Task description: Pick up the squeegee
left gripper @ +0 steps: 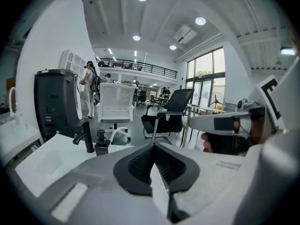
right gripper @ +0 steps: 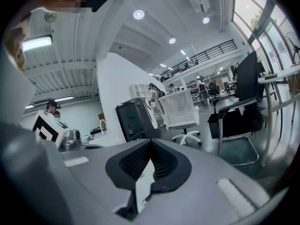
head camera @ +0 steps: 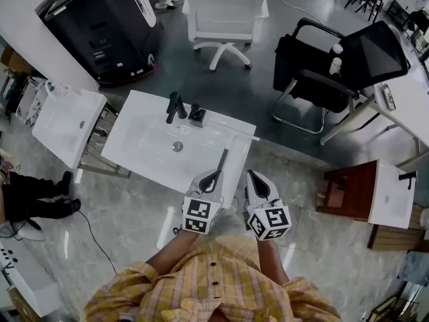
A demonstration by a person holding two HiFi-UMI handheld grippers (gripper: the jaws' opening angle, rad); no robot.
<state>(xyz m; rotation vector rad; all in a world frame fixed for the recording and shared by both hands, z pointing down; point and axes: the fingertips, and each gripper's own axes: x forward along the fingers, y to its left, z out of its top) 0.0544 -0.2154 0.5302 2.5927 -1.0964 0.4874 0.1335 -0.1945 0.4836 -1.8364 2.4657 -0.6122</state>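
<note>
The squeegee (head camera: 222, 159) lies on the white basin top (head camera: 144, 139), its dark handle pointing toward me and its thin blade running along the top's right side. My left gripper (head camera: 214, 174) is shut and empty, its tip just at the near end of the handle. My right gripper (head camera: 253, 177) is beside it to the right, off the basin's edge, also shut and empty. In the left gripper view the left gripper's (left gripper: 153, 146) pads meet, and the squeegee is hidden behind them. The right gripper's (right gripper: 151, 142) pads likewise meet in its own view.
A black faucet (head camera: 175, 106) and a soap dispenser (head camera: 196, 115) stand at the basin's far edge. A second white basin (head camera: 67, 123) sits to the left. Beyond are a black machine (head camera: 100, 25), a white chair (head camera: 224, 15) and a black chair (head camera: 335, 62). A wooden stand (head camera: 345, 190) is at right.
</note>
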